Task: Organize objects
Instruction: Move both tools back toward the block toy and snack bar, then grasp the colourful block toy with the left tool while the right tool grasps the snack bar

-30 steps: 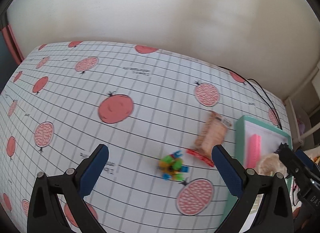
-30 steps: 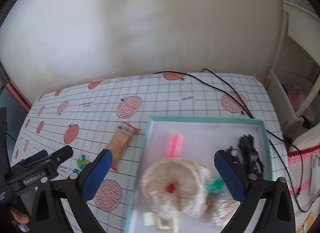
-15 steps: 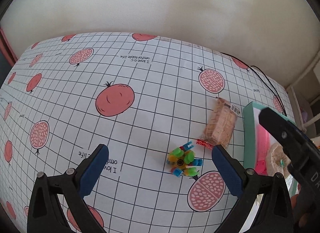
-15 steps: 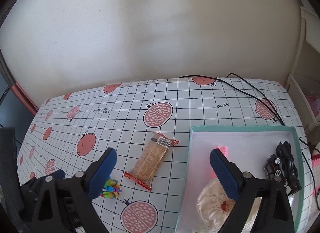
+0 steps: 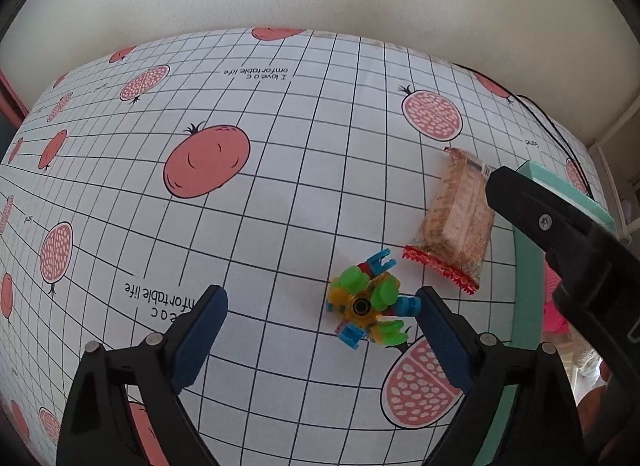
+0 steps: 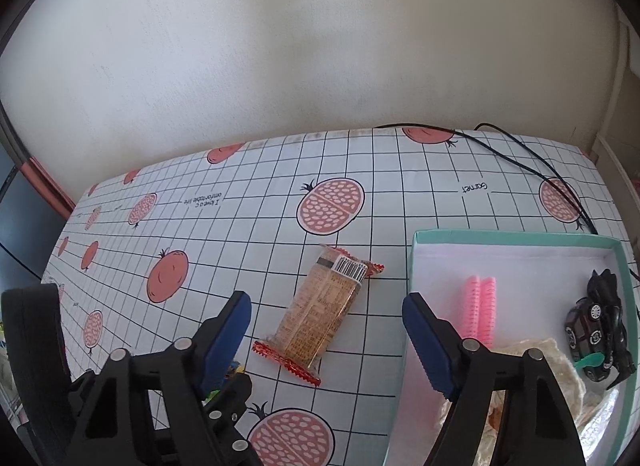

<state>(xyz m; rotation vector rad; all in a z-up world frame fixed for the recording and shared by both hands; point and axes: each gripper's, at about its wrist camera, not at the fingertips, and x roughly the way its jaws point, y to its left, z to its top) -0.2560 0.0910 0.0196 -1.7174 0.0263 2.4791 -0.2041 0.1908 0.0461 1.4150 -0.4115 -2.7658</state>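
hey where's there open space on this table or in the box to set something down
Free: the tablecloth left of the toy block cluster and snack bar; the box's far half behind the pink comb. Crowded: the box's near half and the toy cars corner.

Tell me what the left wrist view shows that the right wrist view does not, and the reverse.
Only the left wrist view shows the toy of coloured blocks clearly, near the right finger of the open left tongs. Only the right wrist view shows inside the box: pink rollers, a black toy car and a cream knitted piece, plus the open right tongs. Both show the snack bar on the cloth, beside the box.
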